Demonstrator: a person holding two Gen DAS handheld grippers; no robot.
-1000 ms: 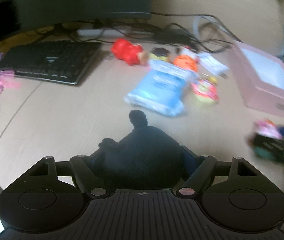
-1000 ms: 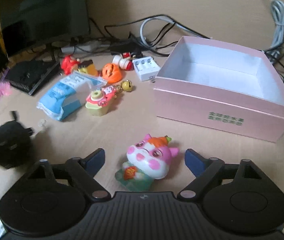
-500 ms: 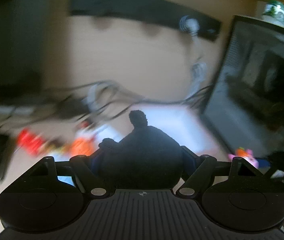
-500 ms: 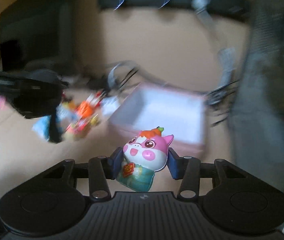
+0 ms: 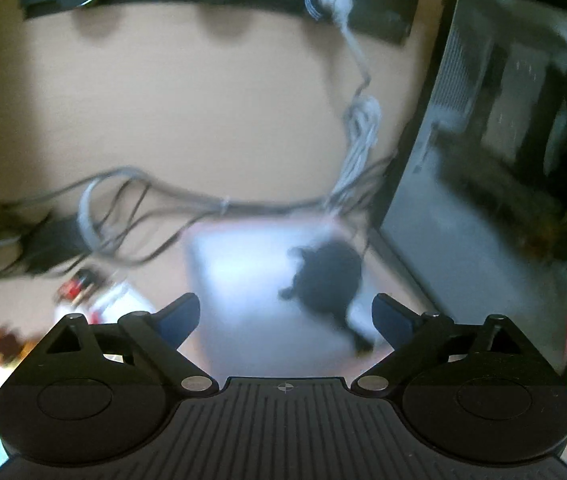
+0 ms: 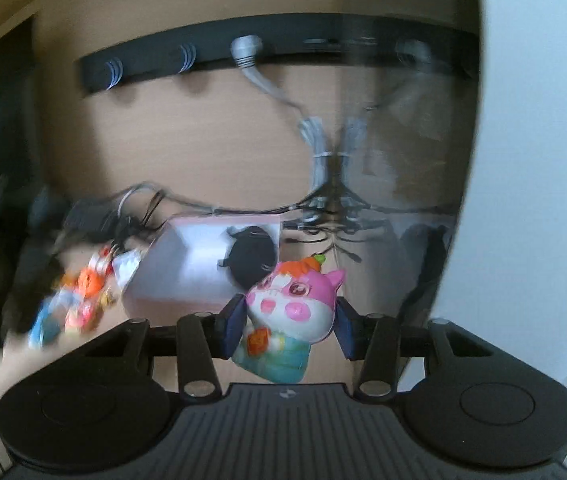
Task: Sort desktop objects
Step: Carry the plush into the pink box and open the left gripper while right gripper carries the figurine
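Left wrist view: left gripper (image 5: 285, 312) jaws have just been opening and stand wide, nothing between them. Past them the black plush toy (image 5: 329, 280) is in the pink box (image 5: 243, 272), toward its right side; too blurred to tell whether it has settled on the floor of the box. Only this view shows the dark tower case (image 5: 483, 168) right of the box, and a blurred pink toy at the right edge.

Right wrist view: right gripper (image 6: 287, 324) jaws closed on the pink cow toy (image 6: 291, 308), both pads pressing its sides, toy tilted and held up off the worktop (image 6: 131, 316), in front of the box's near right corner. Only this view shows the box's whole outline, with the black toy its only visible content, and the blurred pile of small toys (image 6: 79, 300) left of the box. Cables (image 6: 323, 200) run behind.
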